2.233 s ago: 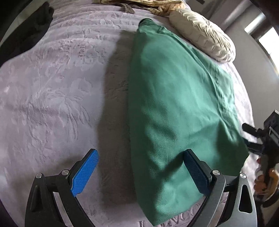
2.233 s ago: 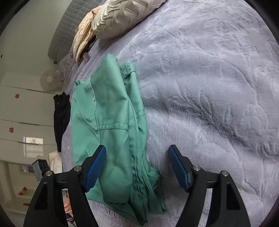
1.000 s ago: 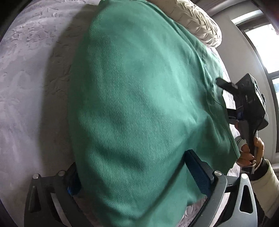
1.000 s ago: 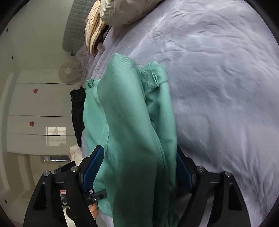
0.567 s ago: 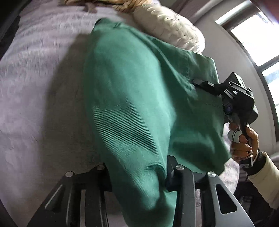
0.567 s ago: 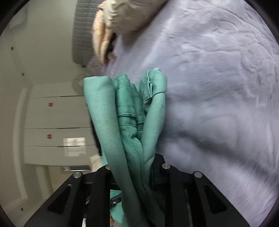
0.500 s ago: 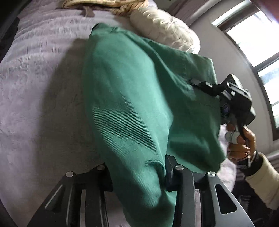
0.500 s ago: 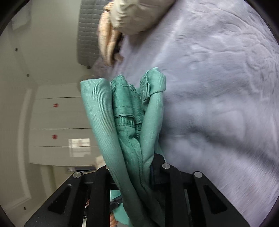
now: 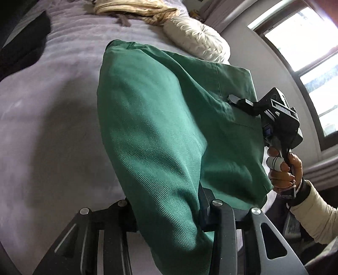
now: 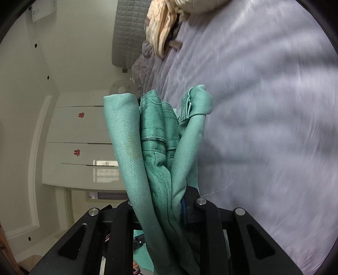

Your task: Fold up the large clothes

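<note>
A large green garment (image 9: pixel 160 127) hangs lifted above the lilac bed cover (image 9: pixel 48 127). My left gripper (image 9: pixel 166 211) is shut on one bunched edge of it at the near end. My right gripper (image 10: pixel 162 203) is shut on another bunched, folded edge of the green garment (image 10: pixel 156 139), with several layers standing up between the jaws. In the left wrist view the right gripper (image 9: pixel 234 99) shows at the right, clamped on the cloth's far side, held by a hand. The pads are hidden by cloth.
A cream quilted pillow (image 9: pixel 196 36) and a beige striped cloth (image 9: pixel 135 8) lie at the head of the bed. A black garment (image 9: pixel 23 44) lies at the left. A window (image 9: pixel 312 63) is on the right, white wardrobes (image 10: pixel 80 143) beyond the bed cover (image 10: pixel 264 127).
Both grippers went from open over the flat garment to shut on its edges, then lifted it off the bed; in the last half second it rose a little more.
</note>
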Tool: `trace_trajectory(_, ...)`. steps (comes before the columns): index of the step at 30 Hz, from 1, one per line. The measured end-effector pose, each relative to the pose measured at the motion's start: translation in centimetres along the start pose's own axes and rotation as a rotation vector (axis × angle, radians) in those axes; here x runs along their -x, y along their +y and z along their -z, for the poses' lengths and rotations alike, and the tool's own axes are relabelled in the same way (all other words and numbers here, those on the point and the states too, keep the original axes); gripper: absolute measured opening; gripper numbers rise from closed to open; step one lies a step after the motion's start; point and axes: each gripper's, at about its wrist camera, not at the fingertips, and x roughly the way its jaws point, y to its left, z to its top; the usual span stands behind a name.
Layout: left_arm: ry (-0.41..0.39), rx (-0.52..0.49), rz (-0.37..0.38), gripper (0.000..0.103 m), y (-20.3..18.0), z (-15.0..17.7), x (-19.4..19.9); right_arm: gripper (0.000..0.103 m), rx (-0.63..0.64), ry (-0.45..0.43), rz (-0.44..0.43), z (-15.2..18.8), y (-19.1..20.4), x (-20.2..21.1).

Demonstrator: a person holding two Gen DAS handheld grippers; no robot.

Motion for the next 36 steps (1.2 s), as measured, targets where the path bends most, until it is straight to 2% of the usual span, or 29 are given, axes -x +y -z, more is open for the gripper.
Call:
trace_trajectory(5, 0.056, 0.056, -0.025, 0.04, 3.0, 5.5, 0.9, 0.022, -0.043, 0.038, 0.013, 6.0, -1.0, -3.3)
trace_trajectory(8, 0.081, 0.094, -0.056, 0.041, 4.6, 8.1, -0.8, 0.022, -0.078, 0.061, 0.049, 9.0, -2.6, -4.6)
trace_trajectory(11, 0.101, 0.137, -0.082, 0.049, 6.2, 9.7, -2.5, 0.022, -0.111, 0.073, 0.12, 10.0, -4.5, -5.9)
trace_trajectory(12, 0.099, 0.156, -0.078, 0.053, 6.7, 10.3, -2.6, 0.025, -0.123, 0.063, 0.14, 10.0, -5.0, -5.8)
trace_trajectory(14, 0.098, 0.173, -0.072, 0.054, 6.9, 10.6, -2.0, 0.028, -0.125, 0.063, 0.201, 9.7, -4.9, -5.4)
trace_trajectory(15, 0.097, 0.164, -0.074, 0.054, 6.9, 10.7, -1.5, 0.038, -0.112, 0.068, 0.233, 9.8, -4.6, -5.1)
trace_trajectory(16, 0.094, 0.15, -0.081, 0.054, 6.8, 10.7, -0.8, 0.053, -0.089, 0.073, 0.274, 9.8, -3.9, -4.9)
trace_trajectory(18, 0.054, 0.116, -0.104, 0.054, 6.4, 10.5, 0.9, 0.066, -0.037, 0.061, 0.339, 9.6, -2.6, -3.8)
trace_trajectory(21, -0.045, 0.063, -0.174, 0.054, 5.9, 9.8, 3.3, 0.066, 0.034, 0.004, 0.401, 8.8, -0.3, -2.3)
trace_trajectory(23, -0.072, 0.058, -0.226, 0.054, 6.4, 8.8, 3.0, 0.057, 0.052, 0.007, 0.406, 8.0, 0.4, -2.7)
trace_trajectory(24, -0.069, 0.065, -0.236, 0.054, 7.0, 8.4, 2.3, 0.023, 0.052, 0.026, 0.405, 7.7, 0.4, -3.3)
trace_trajectory(25, -0.061, 0.074, -0.245, 0.054, 7.3, 8.2, 1.9, 0.006, 0.06, 0.052, 0.412, 7.6, 0.5, -4.1)
trace_trajectory(30, -0.045, 0.074, -0.253, 0.054, 6.7, 9.1, -0.9, 0.006, 0.231, 0.098, 0.612, 6.4, 1.2, -5.8)
trace_trajectory(33, -0.044, 0.069, -0.259, 0.054, 5.7, 9.4, -2.1, 0.006, 0.197, 0.122, 0.652, 5.6, -2.5, -5.5)
trace_trajectory(36, -0.039, 0.043, -0.297, 0.058, 4.9, 9.6, -2.7, 0.007, 0.166, 0.136, 0.641, 5.2, -5.0, -5.3)
